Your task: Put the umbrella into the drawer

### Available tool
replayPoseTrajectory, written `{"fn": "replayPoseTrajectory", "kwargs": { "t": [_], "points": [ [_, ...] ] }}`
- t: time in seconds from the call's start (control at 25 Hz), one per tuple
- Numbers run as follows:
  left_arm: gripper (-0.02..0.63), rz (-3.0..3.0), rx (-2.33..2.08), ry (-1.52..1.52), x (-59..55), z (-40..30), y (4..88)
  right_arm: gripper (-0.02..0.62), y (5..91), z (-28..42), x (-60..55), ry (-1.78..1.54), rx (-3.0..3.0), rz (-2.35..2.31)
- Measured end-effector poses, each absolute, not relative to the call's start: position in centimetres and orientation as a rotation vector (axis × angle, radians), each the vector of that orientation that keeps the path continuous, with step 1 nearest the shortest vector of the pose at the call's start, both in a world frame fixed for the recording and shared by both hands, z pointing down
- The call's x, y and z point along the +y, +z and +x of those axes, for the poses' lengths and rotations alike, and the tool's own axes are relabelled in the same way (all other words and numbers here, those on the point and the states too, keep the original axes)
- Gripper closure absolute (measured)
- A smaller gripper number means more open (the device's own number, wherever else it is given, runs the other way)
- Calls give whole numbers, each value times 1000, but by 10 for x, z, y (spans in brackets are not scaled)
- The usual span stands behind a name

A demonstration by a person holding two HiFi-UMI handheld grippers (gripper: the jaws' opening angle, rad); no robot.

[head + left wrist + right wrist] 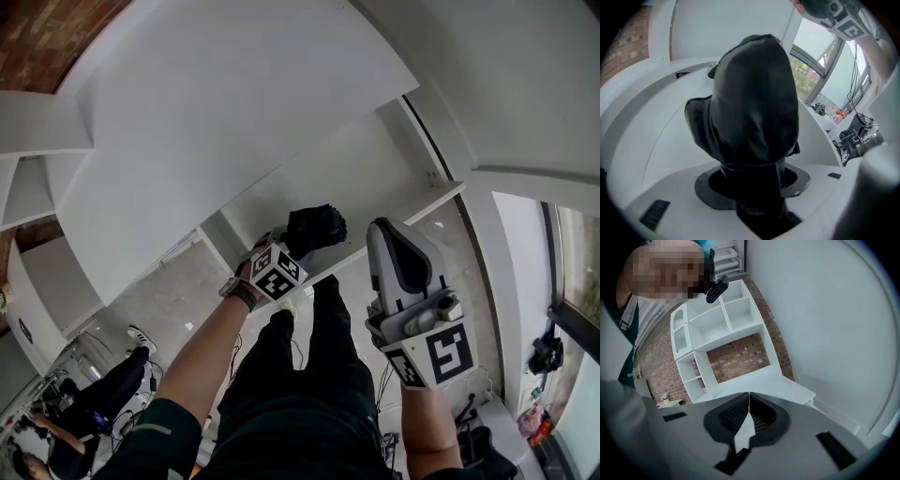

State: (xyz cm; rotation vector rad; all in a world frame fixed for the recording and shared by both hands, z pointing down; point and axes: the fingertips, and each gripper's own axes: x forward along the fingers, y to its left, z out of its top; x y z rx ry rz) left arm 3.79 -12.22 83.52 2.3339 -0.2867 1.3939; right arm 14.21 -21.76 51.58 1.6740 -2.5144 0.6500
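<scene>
While the left hand-held gripper (pixel 752 176) clamps the black folded umbrella (pixel 754 98) by one end, we see its long axis running straight out along the jaws, free end beyond that gripper, near a white cabinet ledge (pixel 417 199). Right of that gripper, the right hand-held gripper (pixel 749 399) is pinched closed and empty; we judge no handover needed.

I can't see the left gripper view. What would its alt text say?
A folded black umbrella fills the middle, caught between the left gripper's jaws. Behind it curves white furniture; the right gripper shows at top right.
</scene>
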Motion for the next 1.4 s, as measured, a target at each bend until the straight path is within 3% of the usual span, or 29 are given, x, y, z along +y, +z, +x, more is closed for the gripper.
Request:
{"fn": "replayPoseTrajectory", "kwargs": {
  "t": [0.64, 1.4],
  "points": [
    [337, 2293, -338, 1417, -124, 30, 846, 591, 517, 146, -215, 669, -2528, 1658],
    [426, 2377, -456, 1314, -149, 21, 791, 591, 494, 137, -207, 678, -2539, 1695]
  ]
}}
